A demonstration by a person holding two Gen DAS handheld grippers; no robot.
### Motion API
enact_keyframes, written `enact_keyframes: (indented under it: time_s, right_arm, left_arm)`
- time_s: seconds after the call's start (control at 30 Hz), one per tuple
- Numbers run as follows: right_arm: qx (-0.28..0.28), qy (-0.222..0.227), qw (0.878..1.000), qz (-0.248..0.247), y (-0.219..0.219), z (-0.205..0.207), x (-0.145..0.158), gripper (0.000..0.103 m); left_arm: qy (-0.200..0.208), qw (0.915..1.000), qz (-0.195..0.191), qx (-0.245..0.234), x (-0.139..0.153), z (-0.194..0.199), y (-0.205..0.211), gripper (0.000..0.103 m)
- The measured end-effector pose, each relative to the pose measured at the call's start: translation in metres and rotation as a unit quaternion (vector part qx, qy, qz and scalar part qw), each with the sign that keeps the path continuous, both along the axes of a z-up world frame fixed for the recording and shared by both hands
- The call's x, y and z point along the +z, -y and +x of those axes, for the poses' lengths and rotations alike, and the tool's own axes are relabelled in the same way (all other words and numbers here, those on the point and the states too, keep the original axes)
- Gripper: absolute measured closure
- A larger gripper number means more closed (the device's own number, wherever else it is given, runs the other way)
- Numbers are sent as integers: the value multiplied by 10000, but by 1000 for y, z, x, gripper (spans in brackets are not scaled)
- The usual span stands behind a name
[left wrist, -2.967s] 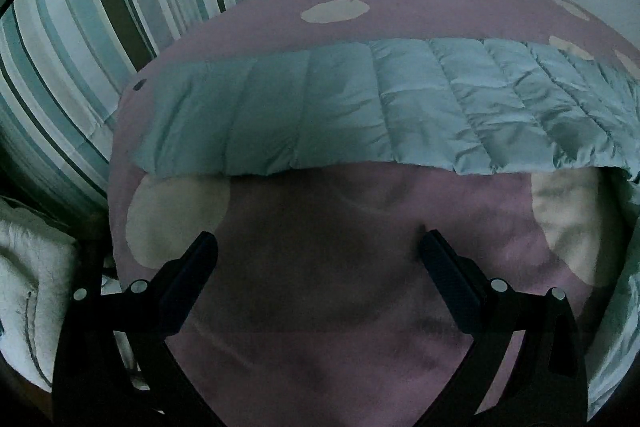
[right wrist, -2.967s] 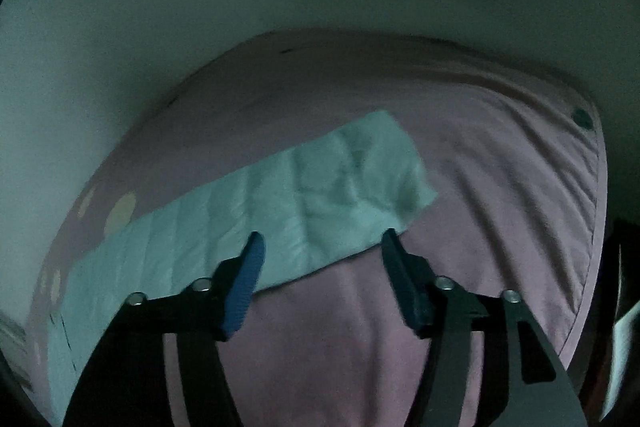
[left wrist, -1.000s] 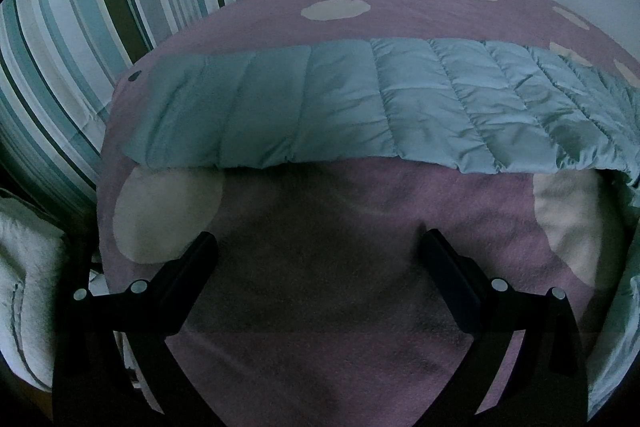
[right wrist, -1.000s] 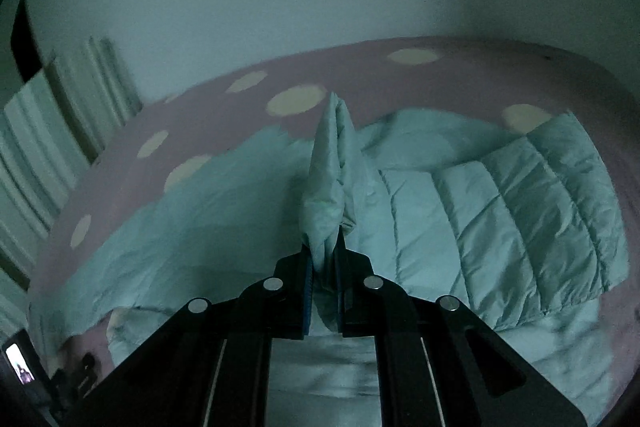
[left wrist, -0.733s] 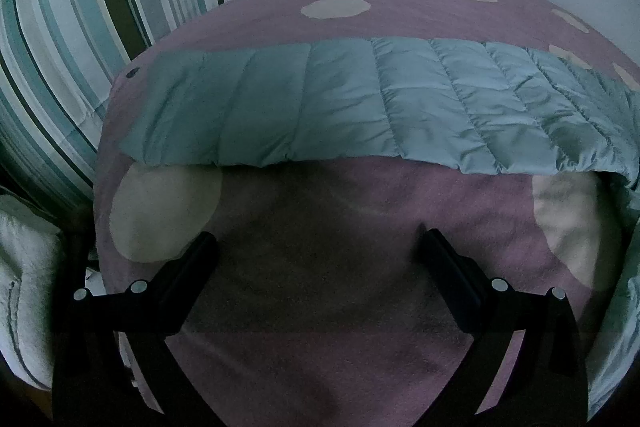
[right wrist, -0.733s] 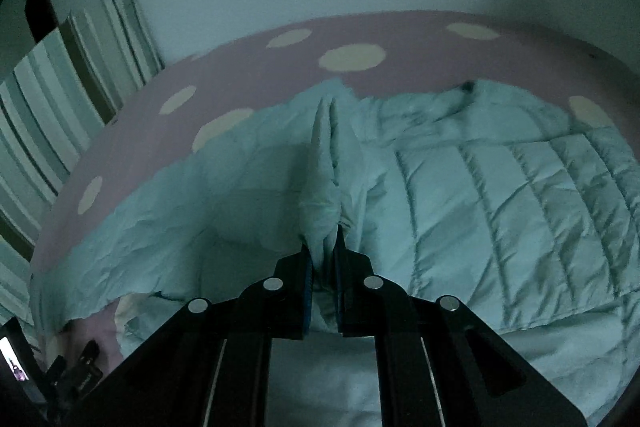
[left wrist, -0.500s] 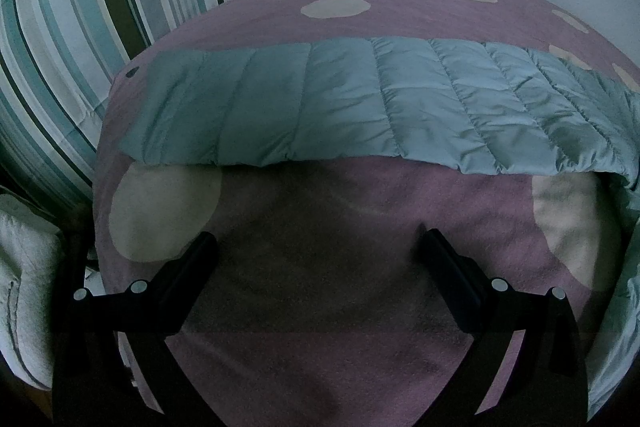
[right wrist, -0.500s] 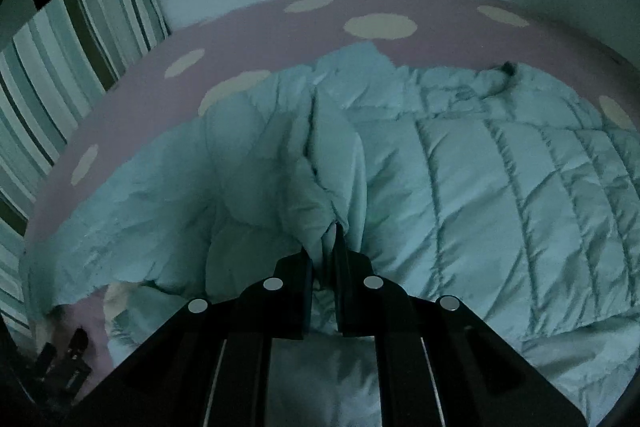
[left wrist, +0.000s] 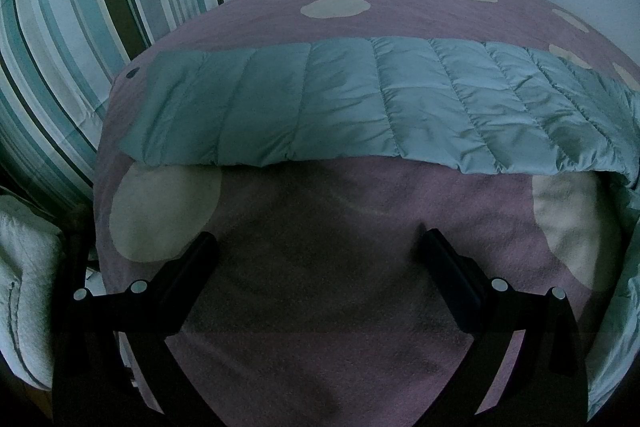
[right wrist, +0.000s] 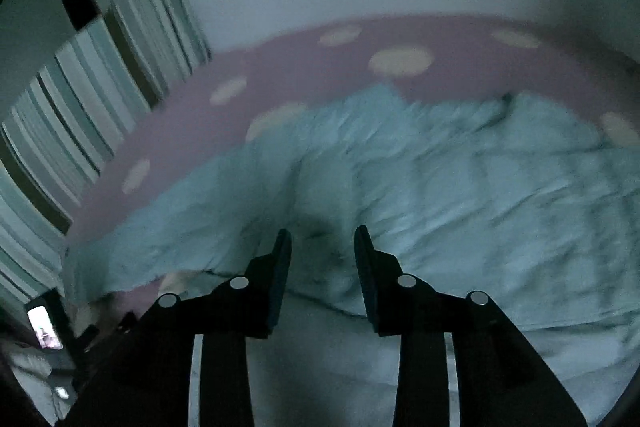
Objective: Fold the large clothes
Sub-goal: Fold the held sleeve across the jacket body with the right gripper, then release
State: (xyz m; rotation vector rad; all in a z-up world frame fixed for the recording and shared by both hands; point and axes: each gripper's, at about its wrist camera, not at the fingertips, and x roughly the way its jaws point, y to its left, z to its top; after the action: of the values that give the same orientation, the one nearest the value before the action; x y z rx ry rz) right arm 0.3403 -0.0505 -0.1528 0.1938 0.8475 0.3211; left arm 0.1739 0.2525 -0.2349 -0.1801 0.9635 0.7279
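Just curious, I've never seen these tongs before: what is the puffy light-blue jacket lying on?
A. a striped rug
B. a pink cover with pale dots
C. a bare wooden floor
B: the quilted jacket lies spread on the pink dotted cover.

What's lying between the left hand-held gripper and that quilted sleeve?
Only bare pink spotted blanket separates the left hand-held gripper from the sleeve, per the left wrist view.
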Motion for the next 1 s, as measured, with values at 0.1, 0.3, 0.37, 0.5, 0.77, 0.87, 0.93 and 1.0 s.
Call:
enact_keyframes:
  time_s: [0.1, 0.3, 0.37, 0.5, 0.77, 0.87, 0.93, 1.0]
  right_arm:
    - [-471, 275, 9985, -49, 64, -12, 21, 76]
    - [-2088, 14, 9775, -301, 216, -18, 3, 90]
    - [-2386, -181, 9703, -346, 246, -21, -14, 90]
    - [-2362, -540, 9701, -176, 258, -19, -46, 92]
    - [-2183, -790, 9721, -333, 245, -10, -78, 92]
    - [-2243, -698, 9717, -268, 250, -15, -62, 92]
    - [-2331, -546, 9709, -119, 257, -15, -50, 92]
    - [-2403, -428, 9697, -96, 263, -7, -39, 92]
  left_arm:
    - [-5, 10000, 17, -2, 0, 0, 0, 2]
    - [-12, 10000, 31, -3, 0, -1, 1, 2]
    - [-13, 10000, 33, -4, 0, -1, 0, 2]
    - [-30, 10000, 60, -9, 0, -1, 0, 2]
    - [-95, 9998, 181, -16, 1, 0, 2, 2]
    - [-94, 9998, 176, -15, 1, -1, 2, 2]
    - [-89, 9998, 165, -14, 1, 0, 2, 2]
    - [-86, 9998, 155, -13, 1, 0, 2, 2]
